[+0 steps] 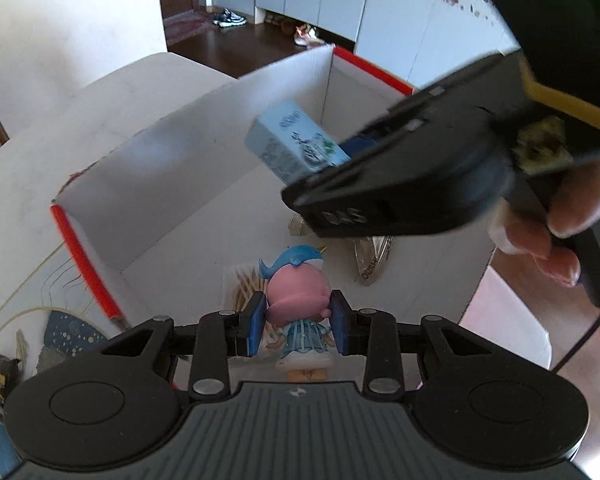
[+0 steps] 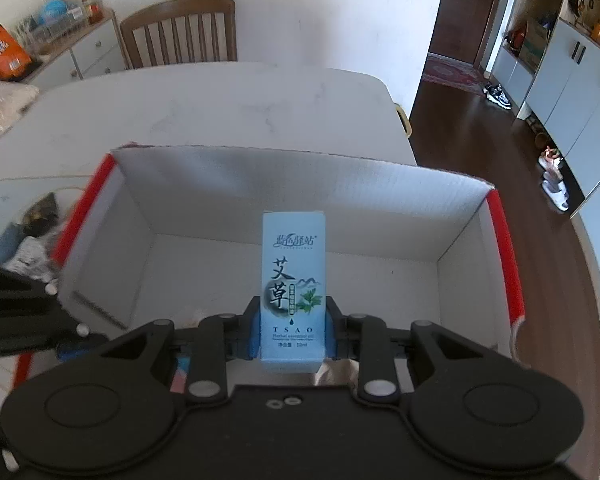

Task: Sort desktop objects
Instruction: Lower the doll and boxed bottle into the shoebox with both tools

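In the left wrist view, a small figurine (image 1: pixel 298 300) with a pink head and a blue whale on top is clamped between the blue pads of the left gripper (image 1: pixel 299 324), just above the floor of the open white cardboard box (image 1: pixel 204 136). A foil packet (image 1: pixel 370 256) is seen lying on the box floor beyond the figurine. Higher over the box, the right gripper (image 1: pixel 342 156) is seen from the side, shut on a pale blue carton (image 1: pixel 292 144) that is tilted in the air; a hand (image 1: pixel 560 236) is wrapped around its handle.

In the right wrist view, the pale blue carton (image 2: pixel 293 288) is held upright between the pads of the right gripper (image 2: pixel 293 334), over the near part of the cardboard box (image 2: pixel 284 184). The box is set on a white table (image 2: pixel 220 100), and a wooden chair (image 2: pixel 180 34) is seen beyond the box at the table's far edge.
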